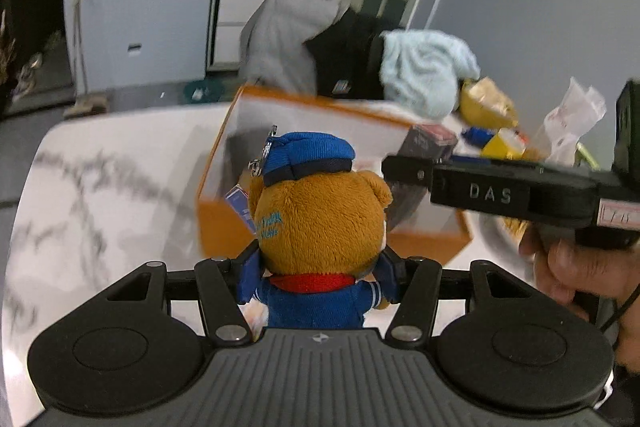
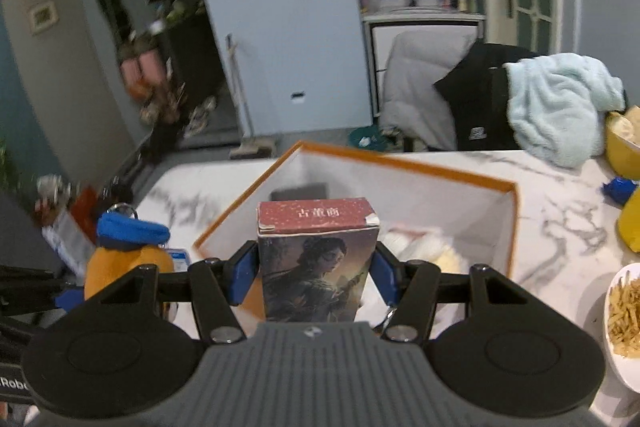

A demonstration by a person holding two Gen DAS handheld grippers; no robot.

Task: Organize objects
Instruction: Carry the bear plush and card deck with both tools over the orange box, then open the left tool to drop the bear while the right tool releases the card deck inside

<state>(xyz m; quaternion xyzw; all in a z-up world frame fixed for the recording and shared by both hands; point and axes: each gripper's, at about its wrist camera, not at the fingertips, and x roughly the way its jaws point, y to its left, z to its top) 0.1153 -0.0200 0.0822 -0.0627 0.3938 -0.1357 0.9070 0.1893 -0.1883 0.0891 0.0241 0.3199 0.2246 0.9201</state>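
The left hand-held gripper (image 1: 318, 267) clamps a plush bear (image 1: 320, 211), the right hand-held gripper (image 2: 316, 277) a card box (image 2: 318, 255); both hang before the orange box (image 2: 400, 203) at twelve o'clock, probably their destination.

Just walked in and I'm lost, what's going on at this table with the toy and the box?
A person is tidying up with a handheld claw in each hand. The left claw is clamped on a plush bear in a blue cap, and the right claw is clamped on a small card box with a picture on it. Both are held in the air near an open orange-edged box on the marble table. Neither item is in that box yet.
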